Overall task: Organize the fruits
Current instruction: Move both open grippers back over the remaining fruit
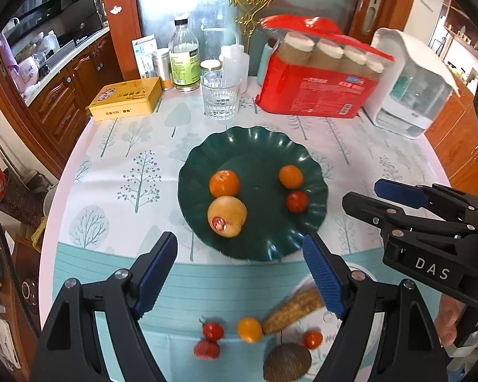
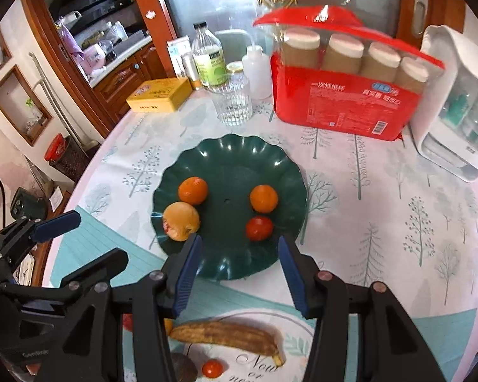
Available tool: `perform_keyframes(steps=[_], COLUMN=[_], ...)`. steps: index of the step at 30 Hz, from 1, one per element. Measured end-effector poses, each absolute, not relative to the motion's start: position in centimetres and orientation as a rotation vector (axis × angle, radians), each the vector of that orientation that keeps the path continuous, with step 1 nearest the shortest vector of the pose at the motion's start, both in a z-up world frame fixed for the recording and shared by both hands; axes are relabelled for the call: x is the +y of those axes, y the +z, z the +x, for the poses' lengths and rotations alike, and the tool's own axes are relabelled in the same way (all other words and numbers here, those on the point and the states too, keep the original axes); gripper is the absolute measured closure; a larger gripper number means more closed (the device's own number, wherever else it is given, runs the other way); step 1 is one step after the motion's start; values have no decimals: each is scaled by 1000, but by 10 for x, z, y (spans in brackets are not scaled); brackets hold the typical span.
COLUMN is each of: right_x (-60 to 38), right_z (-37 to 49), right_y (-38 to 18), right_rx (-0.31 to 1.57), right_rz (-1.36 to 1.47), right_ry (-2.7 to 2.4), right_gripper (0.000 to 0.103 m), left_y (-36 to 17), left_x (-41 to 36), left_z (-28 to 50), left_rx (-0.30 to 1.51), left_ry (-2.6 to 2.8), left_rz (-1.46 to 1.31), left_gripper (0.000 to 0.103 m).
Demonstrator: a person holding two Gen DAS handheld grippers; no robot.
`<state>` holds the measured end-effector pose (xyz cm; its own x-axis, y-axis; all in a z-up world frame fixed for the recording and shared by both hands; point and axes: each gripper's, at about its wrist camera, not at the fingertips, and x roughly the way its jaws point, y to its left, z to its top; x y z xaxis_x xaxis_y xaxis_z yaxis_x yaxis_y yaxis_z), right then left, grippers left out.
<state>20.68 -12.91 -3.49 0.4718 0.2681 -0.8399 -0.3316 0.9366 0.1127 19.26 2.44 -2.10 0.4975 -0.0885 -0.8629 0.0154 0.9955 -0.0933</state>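
A dark green scalloped plate point(image 1: 264, 146) point(image 2: 235, 149) holds two oranges point(image 1: 224, 183) point(image 1: 290, 176), a yellowish pomegranate point(image 1: 227, 212) and a red tomato point(image 1: 297, 201). My left gripper point(image 1: 239, 242) hangs open above the plate's near rim, with nothing between its fingers. My right gripper point(image 2: 239, 242) is open and empty too, above the plate's near side; it also shows in the left wrist view point(image 1: 363, 192). Nearer to me lie a browned banana point(image 2: 229, 334), a small orange point(image 1: 250, 329), red fruits point(image 1: 212, 331), a tomato point(image 2: 212, 368) and a brown round fruit point(image 1: 286, 363).
Behind the plate stand a ribbed glass point(image 1: 220, 100), a yellow tin point(image 1: 126, 98), bottles point(image 1: 184, 57), a red pack of paper cups point(image 1: 318, 86) and a white appliance point(image 1: 411, 86). The round table's edge point(image 1: 52, 222) curves along the left.
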Motion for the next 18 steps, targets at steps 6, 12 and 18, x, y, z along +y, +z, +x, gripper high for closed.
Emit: perform_keyframes(steps=[6, 12, 18], right_x=[-132, -135, -148], right_z=[164, 115, 68], right_y=[-19, -12, -8], right_rx=[970, 956, 960], right_rz=[-66, -106, -78], right_ry=[400, 401, 402], right_gripper=[52, 52, 50], left_y=[-4, 7, 14], left_x=[22, 16, 9], left_z=[156, 120, 80], left_rx=[1023, 997, 975], left_ry=[-80, -104, -146], left_rz=[-82, -72, -63], left_gripper=[22, 21, 20])
